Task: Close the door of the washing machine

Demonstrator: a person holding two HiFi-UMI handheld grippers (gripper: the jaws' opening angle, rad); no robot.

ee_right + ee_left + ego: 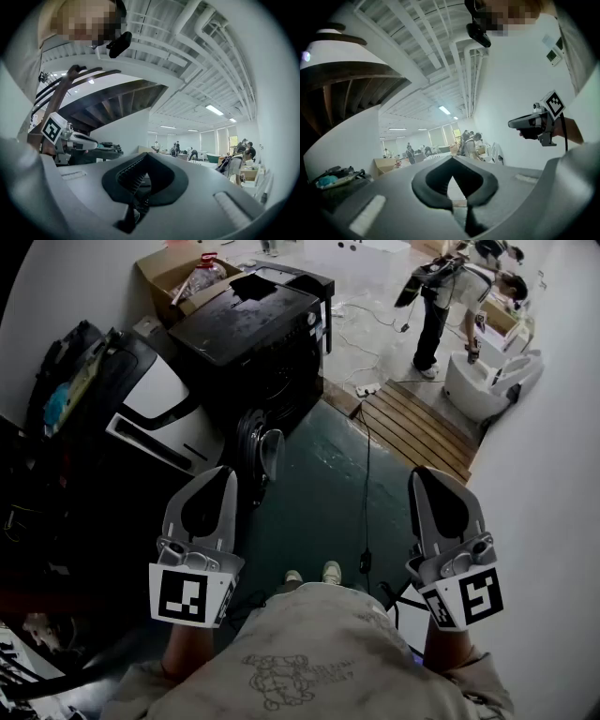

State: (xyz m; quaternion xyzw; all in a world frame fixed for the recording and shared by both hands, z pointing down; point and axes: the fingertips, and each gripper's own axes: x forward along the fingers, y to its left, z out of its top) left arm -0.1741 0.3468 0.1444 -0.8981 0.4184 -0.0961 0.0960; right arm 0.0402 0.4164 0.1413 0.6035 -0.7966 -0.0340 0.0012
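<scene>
Found left gripper (228, 472) and right gripper (420, 473) pressed together, empty, with washing machine (251, 343) door (262, 452) ajar just ahead of left tips; recommend pushing its outer rim squarely until latched.

Open workshop hall: exposed ceiling pipes (206, 29), cardboard box (174, 279), loose floor cable (367, 486).

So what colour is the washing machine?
The washing machine is black, clearest in the head view.
</scene>
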